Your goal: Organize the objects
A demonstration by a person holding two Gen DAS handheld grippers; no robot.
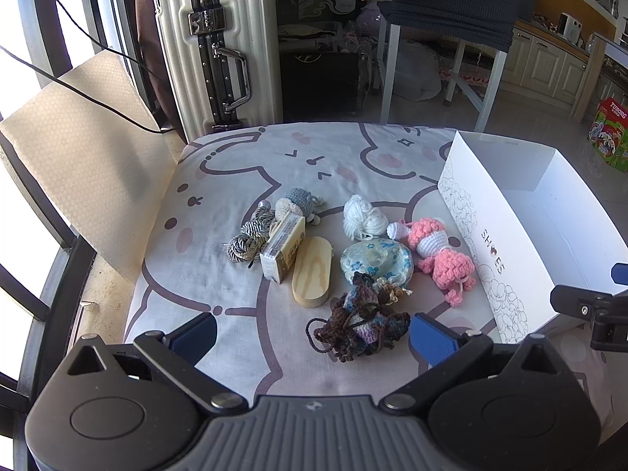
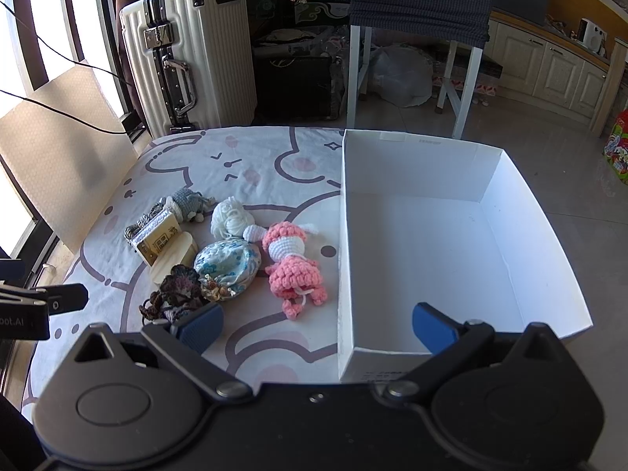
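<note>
Both hand-held grippers, left (image 1: 312, 333) and right (image 2: 316, 327), gape empty; yarn tangle (image 1: 359, 322) at 12 o'clock may snag, perhaps dragging the pouch (image 1: 376, 261).

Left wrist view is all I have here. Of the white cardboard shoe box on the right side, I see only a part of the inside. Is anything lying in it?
Observer: No. The right wrist view looks straight into the white cardboard shoe box, and its whole floor is bare.
Operator: Thank you. And the right gripper? I see only a black piece of it at my right edge.
Observer: The right gripper is wide open with nothing between its fingers. Its right finger appears over the near end of the box.
</note>
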